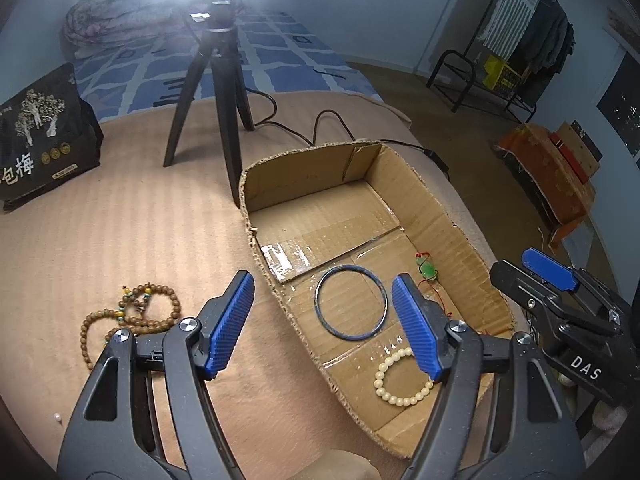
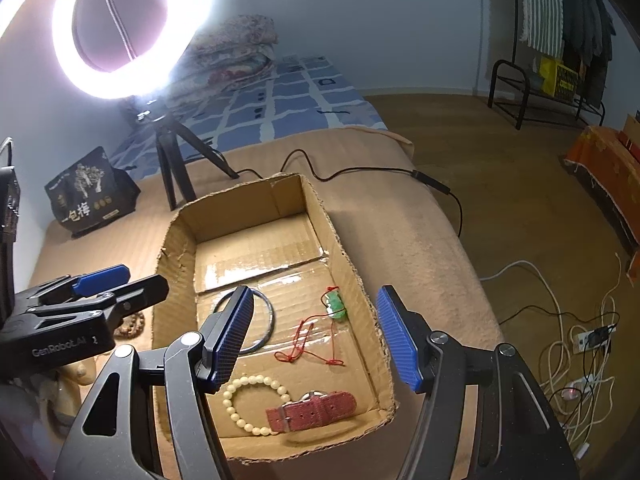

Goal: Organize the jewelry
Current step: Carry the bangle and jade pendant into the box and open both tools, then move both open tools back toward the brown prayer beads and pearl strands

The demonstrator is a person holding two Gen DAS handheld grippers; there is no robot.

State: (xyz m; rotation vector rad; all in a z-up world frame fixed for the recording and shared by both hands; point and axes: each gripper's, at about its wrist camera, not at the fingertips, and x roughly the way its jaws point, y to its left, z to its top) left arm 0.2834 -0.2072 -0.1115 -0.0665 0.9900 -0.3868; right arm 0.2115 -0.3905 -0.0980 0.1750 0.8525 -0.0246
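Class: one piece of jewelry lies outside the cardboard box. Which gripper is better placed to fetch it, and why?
Left gripper: open and empty, with the wooden bead strand beside its left finger. The right gripper hangs open over the box.

Tan blanket-covered bed [image 1: 120, 240] as work surface

Cardboard box [image 1: 460, 240] ahead of the tongs; wooden bead strings [image 1: 132, 312] left; tripod [image 1: 220, 92] and black bag [image 1: 44, 136] beyond.
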